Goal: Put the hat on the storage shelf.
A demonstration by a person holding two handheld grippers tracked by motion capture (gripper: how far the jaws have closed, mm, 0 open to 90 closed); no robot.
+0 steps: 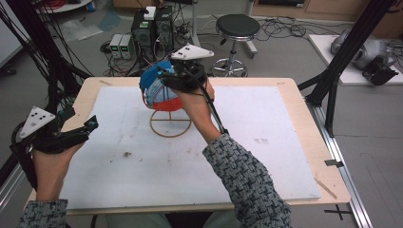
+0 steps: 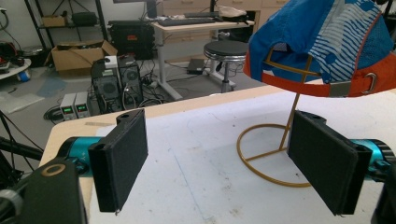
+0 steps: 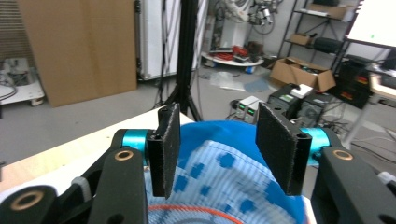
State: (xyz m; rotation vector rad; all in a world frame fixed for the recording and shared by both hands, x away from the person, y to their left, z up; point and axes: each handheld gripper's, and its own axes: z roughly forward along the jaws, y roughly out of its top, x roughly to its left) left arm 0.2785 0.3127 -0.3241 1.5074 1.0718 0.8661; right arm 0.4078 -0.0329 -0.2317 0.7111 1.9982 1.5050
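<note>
In the high view, a blue and white fabric cap with an orange band (image 1: 154, 89) was seen perched on a thin gold wire stand with a ring base (image 1: 170, 124), which stood on the white sheet covering the pale wooden counter (image 1: 304, 114), toward its far middle. The right claw (image 1: 164, 78) was held right at the top of the cap, at its right side, with a hand in a grey patterned sleeve (image 1: 247, 183) behind it; whether its jaws were pressing the fabric could not be told from there. The left claw (image 1: 90, 124) was held at the counter's left edge, well apart from the cap, with nothing between its jaws. In the left gripper view, the left claw (image 2: 224, 163) was shown with its two black padded jaws spread wide and empty above the white sheet; the cap (image 2: 327, 42) hung on the stand (image 2: 275, 154) ahead and to the right, its orange strap and metal buckle turned toward the camera. A black round stool (image 2: 226, 49) stood on the floor beyond the counter. In the right gripper view, the right claw (image 3: 217, 140) was shown parted, its jaws set above the blue crown of the cap (image 3: 219, 186) just below them, and nothing was gripped between the pads.
</note>
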